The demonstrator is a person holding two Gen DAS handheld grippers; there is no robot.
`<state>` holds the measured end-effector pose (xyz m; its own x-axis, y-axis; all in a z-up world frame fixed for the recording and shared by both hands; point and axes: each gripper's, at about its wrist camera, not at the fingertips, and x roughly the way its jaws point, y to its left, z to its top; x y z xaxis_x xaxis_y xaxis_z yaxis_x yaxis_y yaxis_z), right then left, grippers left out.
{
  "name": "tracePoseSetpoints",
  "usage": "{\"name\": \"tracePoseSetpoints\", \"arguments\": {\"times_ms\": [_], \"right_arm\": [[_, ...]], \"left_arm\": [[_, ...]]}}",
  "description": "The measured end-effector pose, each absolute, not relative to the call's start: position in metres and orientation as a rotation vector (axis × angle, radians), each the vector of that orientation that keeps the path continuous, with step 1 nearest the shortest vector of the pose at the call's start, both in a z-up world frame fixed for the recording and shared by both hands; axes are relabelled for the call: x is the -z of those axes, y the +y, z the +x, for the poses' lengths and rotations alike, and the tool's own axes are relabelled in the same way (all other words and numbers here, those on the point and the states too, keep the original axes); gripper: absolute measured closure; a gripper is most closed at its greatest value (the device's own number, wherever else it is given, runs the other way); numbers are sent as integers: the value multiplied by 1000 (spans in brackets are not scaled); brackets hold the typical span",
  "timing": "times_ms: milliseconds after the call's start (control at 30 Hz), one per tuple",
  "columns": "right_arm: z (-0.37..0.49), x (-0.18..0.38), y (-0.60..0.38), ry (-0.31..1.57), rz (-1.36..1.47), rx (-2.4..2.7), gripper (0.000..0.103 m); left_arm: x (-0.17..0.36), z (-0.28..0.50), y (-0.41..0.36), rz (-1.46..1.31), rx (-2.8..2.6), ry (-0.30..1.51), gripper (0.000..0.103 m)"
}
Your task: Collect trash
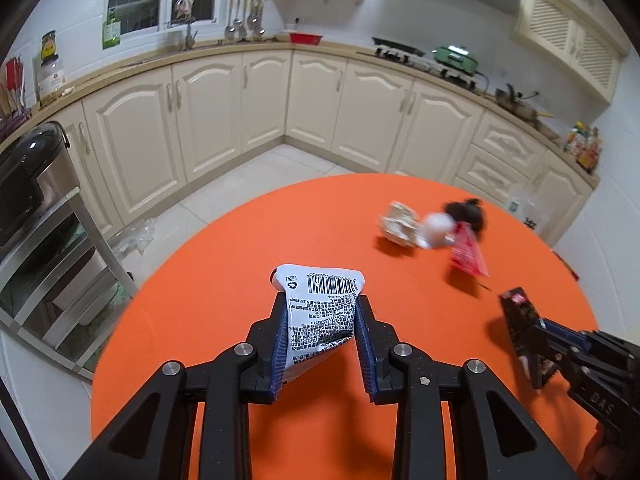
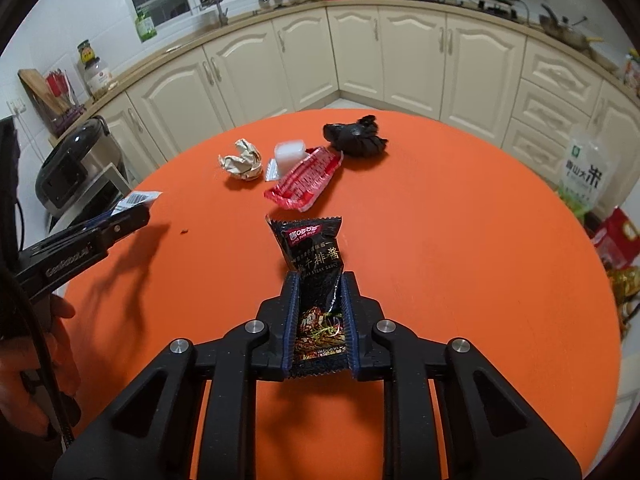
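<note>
Over the orange surface [image 2: 440, 240], the left gripper [image 1: 320, 316] pinches a white wrapper [image 1: 320, 304] in its jaws; the right gripper [image 2: 320, 292] clamps a black sauce packet [image 2: 312, 248]. A crumpled paper [image 2: 242, 160], red wrapper [image 2: 304, 184] and black wad [image 2: 356, 136] lie beyond.

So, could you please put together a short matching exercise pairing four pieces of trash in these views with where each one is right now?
Things:
1. white packet with a barcode
2. black steak sauce packet
3. red wrapper
4. crumpled paper ball

Places:
A. lying on the orange table beside a small clear plastic tub
B. pinched in the right gripper
C. on the table, leftmost of the loose pile in the right wrist view
D. pinched in the left gripper

Pairs: 1-D, 2-B, 3-A, 4-C
</note>
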<state>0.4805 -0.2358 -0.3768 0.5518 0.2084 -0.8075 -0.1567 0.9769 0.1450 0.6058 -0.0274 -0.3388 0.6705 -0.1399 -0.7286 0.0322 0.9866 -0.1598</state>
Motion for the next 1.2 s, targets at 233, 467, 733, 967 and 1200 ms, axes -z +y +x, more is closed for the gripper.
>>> {"name": "tracePoseSetpoints", "arguments": {"times_ms": [233, 467, 733, 967, 1200], "right_arm": [[430, 359, -248, 927, 91, -205, 100], [400, 368, -260, 963, 110, -184, 87], [394, 385, -254, 975, 128, -131, 38], [396, 392, -224, 966, -45, -76, 72], [380, 385, -259, 971, 135, -146, 82]], "left_arm": [[321, 514, -22, -128, 161, 793, 77], [307, 434, -17, -115, 194, 777, 77], [302, 367, -13, -114, 201, 795, 76], [283, 358, -27, -113, 196, 788, 76], [267, 348, -40, -108, 208, 764, 76]]}}
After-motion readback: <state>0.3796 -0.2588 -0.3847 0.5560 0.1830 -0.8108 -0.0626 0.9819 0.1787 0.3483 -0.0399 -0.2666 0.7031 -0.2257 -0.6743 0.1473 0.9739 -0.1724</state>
